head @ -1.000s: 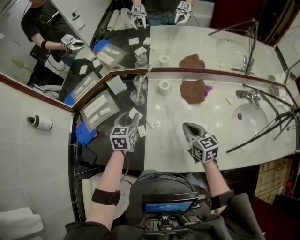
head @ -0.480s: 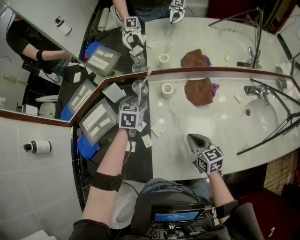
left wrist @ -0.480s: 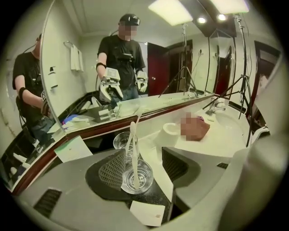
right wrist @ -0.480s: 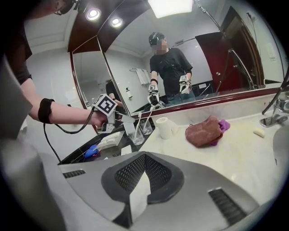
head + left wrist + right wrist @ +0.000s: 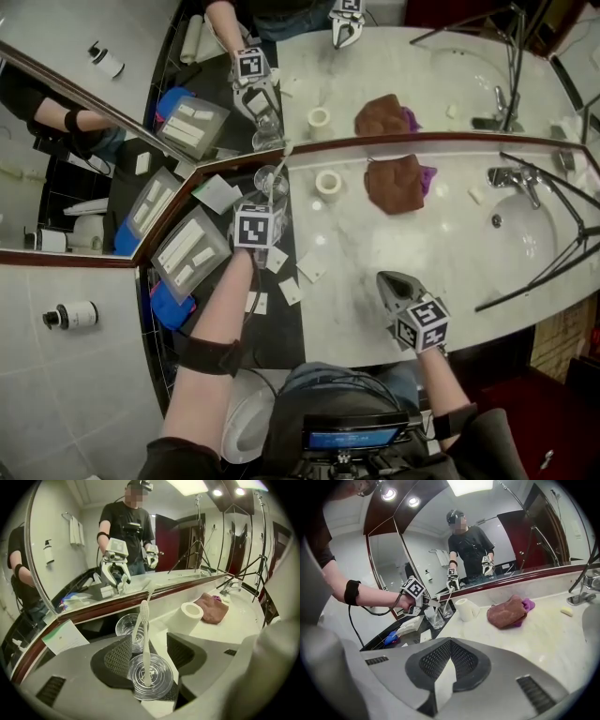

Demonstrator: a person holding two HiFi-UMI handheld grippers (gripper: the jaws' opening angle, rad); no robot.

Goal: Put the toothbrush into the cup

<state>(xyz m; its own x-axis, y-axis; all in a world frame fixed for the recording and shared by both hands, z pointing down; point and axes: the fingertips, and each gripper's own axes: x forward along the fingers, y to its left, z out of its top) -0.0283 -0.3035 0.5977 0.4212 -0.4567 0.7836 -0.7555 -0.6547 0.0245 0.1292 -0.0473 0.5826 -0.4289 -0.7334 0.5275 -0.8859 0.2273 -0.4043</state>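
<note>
Now left gripper (image 5: 150, 654) pitched steeply down, jaws spread, just been opening; cup (image 5: 157, 689) between them, toothbrush (image 5: 145, 634) upright inside, pads seemingly off the glass. Second cup (image 5: 126, 624) just beyond the tips, mirror ledge (image 5: 117, 604) behind it. Right gripper (image 5: 449, 660) pressed together, empty, over marble counter (image 5: 534, 620).

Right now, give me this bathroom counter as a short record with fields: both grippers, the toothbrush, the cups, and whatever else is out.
left gripper: open, jaws have just been opening, one each side of the near cup
right gripper: shut, nothing in it
toothbrush: standing in the near cup, head up
second cup: behind it, nearer the mirror
also out: paper roll, brown cloth
</note>
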